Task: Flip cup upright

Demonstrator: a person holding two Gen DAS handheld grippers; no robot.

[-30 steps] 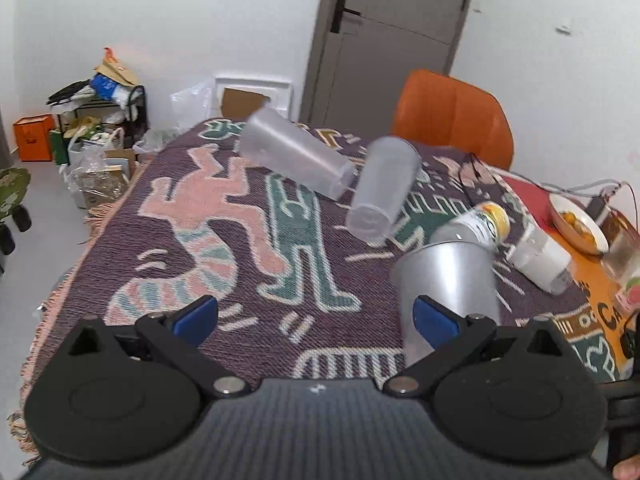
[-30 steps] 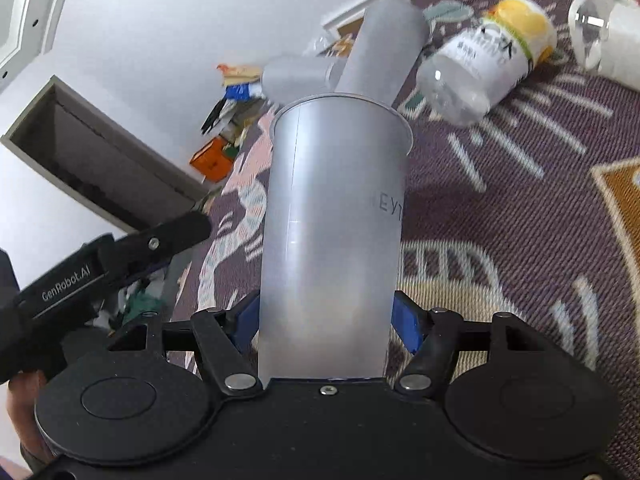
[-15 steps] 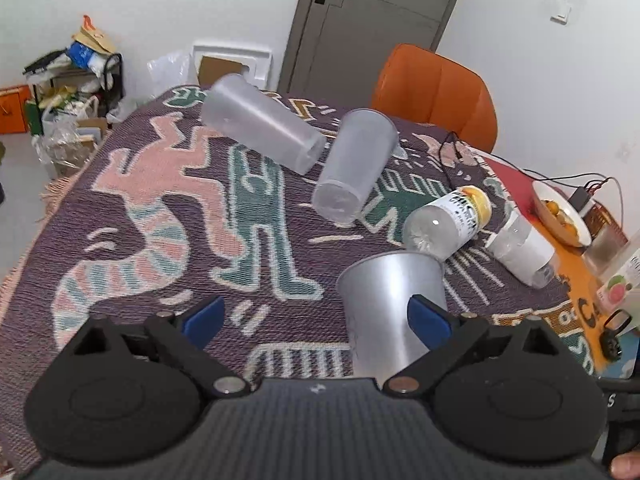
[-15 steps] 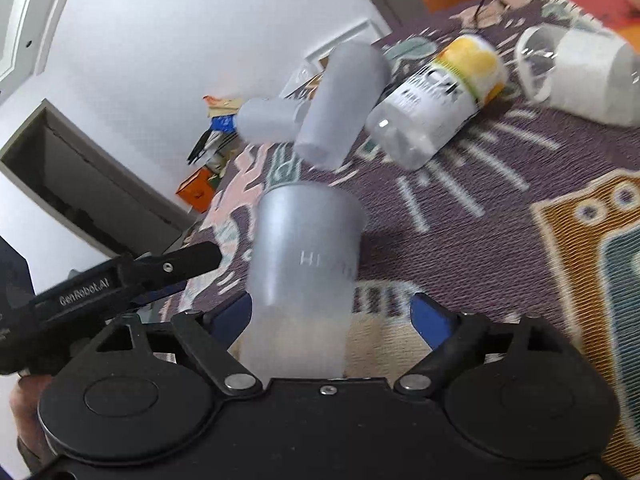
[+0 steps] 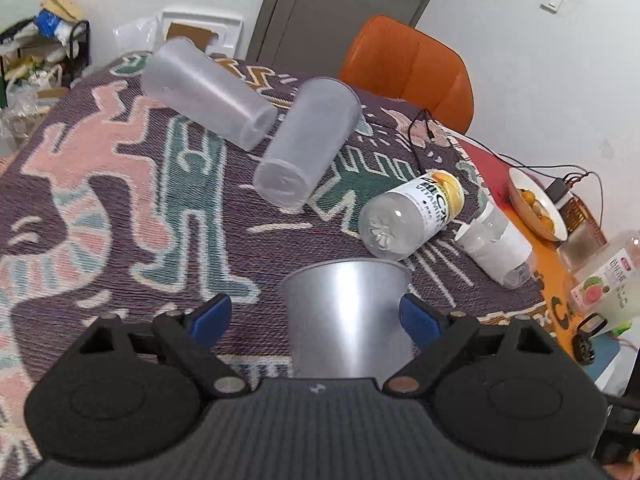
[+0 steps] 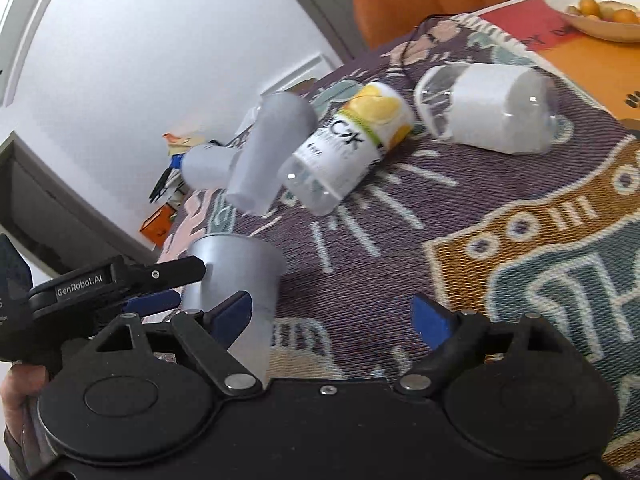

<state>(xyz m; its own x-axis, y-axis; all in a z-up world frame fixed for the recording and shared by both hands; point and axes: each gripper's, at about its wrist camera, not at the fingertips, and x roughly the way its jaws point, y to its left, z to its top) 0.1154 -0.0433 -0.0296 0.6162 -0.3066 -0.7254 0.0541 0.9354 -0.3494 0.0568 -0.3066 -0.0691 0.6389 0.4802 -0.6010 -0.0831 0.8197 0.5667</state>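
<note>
A frosted grey plastic cup [image 5: 347, 320] stands upright, mouth up, on the patterned blanket [image 5: 120, 208]. My left gripper [image 5: 314, 318] is open and the cup stands between its blue pads, closer to the right pad. In the right wrist view the same cup [image 6: 236, 280] stands at the lower left. My right gripper [image 6: 332, 316] is open and empty, to the right of the cup. Two more frosted cups [image 5: 308, 148] [image 5: 208, 96] lie on their sides farther back.
A clear bottle with a yellow label [image 5: 412, 216] and a clear bottle with a white label [image 5: 496, 244] lie on the blanket at the right. A bowl of fruit [image 5: 536, 204], a cable and an orange chair [image 5: 408, 64] are beyond them.
My right gripper has opened, let go of the cup and drawn off to the right. The cup now stands on the blanket. My left gripper has moved so the cup is between its open pads.
</note>
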